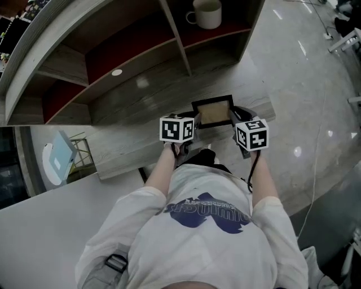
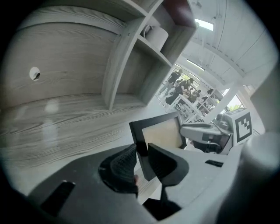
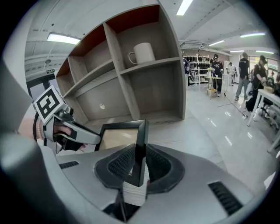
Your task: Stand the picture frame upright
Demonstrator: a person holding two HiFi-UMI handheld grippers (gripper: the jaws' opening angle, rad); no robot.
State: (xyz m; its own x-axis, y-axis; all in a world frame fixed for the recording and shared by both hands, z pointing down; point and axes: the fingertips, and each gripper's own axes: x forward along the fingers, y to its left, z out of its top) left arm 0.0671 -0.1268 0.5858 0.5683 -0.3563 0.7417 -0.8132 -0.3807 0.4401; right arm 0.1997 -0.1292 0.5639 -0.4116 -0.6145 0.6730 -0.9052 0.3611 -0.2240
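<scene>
A black picture frame (image 1: 213, 112) with a tan inside is held up between both grippers, over the front of the grey wooden shelf board (image 1: 130, 141). My left gripper (image 2: 142, 159) is shut on the frame's left edge (image 2: 139, 142). My right gripper (image 3: 140, 164) is shut on the frame's right edge (image 3: 141, 148), which runs upright between its pads. In the head view the left gripper (image 1: 183, 141) and right gripper (image 1: 240, 131) flank the frame, each under its marker cube. The frame's bottom edge is hidden behind the grippers.
A grey shelf unit with red back panels (image 1: 135, 45) rises behind the board, its compartments split by dividers (image 1: 177, 39). A white mug (image 1: 206, 12) stands in an upper compartment. Shiny floor (image 1: 304, 96) lies to the right, with people and white tables (image 3: 258, 92) far off.
</scene>
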